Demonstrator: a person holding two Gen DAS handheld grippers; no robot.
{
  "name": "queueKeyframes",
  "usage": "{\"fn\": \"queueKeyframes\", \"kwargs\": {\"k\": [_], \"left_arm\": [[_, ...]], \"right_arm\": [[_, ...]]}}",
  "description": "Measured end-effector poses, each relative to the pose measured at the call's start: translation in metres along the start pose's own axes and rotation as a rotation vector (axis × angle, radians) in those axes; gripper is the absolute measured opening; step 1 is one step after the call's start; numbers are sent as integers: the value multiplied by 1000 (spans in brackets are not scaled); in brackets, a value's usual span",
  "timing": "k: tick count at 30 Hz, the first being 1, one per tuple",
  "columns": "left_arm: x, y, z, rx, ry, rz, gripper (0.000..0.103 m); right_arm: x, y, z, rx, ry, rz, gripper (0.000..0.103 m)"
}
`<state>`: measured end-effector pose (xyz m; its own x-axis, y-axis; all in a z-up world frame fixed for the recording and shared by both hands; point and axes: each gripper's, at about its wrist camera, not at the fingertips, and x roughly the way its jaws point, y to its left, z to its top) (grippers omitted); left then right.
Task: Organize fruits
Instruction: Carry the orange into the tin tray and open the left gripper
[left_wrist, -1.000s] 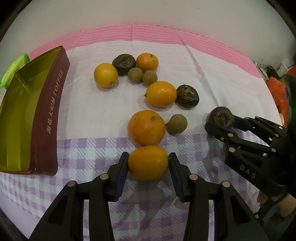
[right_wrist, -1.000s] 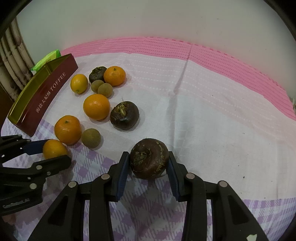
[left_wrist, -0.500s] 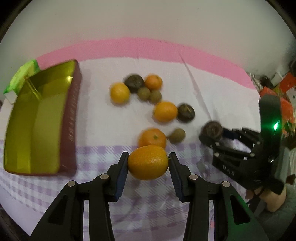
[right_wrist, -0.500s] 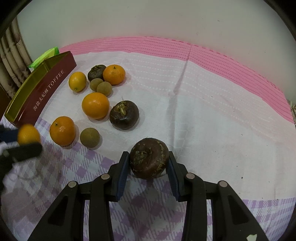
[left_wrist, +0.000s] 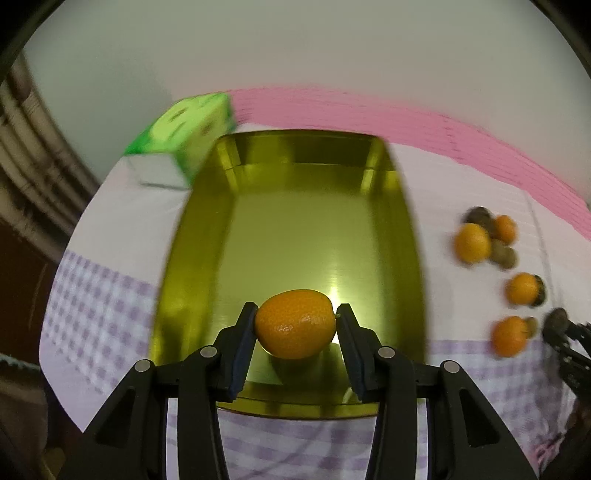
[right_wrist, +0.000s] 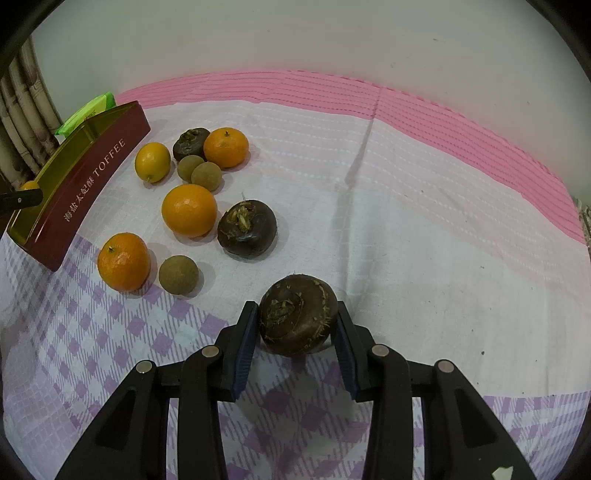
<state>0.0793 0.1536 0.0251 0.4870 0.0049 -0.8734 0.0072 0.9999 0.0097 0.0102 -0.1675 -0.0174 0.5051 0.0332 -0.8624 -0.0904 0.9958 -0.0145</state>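
- My left gripper (left_wrist: 295, 325) pinches a kumquat (left_wrist: 295, 323) between both pads, gripped at its two ends.
- I see it held over the near end of the gold tin (left_wrist: 291, 236), above the shiny floor; I can't tell if it touches the bottom.
- Beyond the tin's far left corner sits a green pack (left_wrist: 184, 129).
- The rest of the fruit lies off to the right on the cloth (left_wrist: 103, 295), blurred in this view.
- My right gripper (right_wrist: 295, 332) is clamped on a dark brown chestnut (right_wrist: 298, 314), pads pressed against its sides, low over the checked part of the cloth.
- Just ahead and left of it lie a longan (right_wrist: 178, 274) and, just beside that, a tangerine (right_wrist: 123, 261).
- Further out, an orange (right_wrist: 189, 210) sits beside a second chestnut (right_wrist: 246, 228).
- Furthest out is a cluster: a small orange fruit (right_wrist: 152, 162), two longans (right_wrist: 199, 172), a third chestnut (right_wrist: 191, 143) and another tangerine (right_wrist: 226, 147).
- From this side the tin shows its maroon wall lettered TOFFEE.
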Motion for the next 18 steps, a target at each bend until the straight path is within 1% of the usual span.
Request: {"fn": "queueKeyframes", "kwargs": {"k": [2, 4, 8, 14, 18], "left_arm": [[6, 12, 0, -8, 13, 21, 44], [10, 26, -2, -15, 23, 29, 44], [19, 43, -7, -26, 54, 43, 44], [29, 58, -16, -40, 94, 45, 44], [29, 66, -19, -19, 87, 57, 44]], "right_arm": [[0, 0, 0, 1, 1, -1, 37], [1, 0, 0, -1, 2, -1, 37], [1, 1, 1, 2, 7, -6, 37], [1, 3, 3, 3, 20, -16, 37], [1, 4, 5, 15, 20, -20, 37]]}}
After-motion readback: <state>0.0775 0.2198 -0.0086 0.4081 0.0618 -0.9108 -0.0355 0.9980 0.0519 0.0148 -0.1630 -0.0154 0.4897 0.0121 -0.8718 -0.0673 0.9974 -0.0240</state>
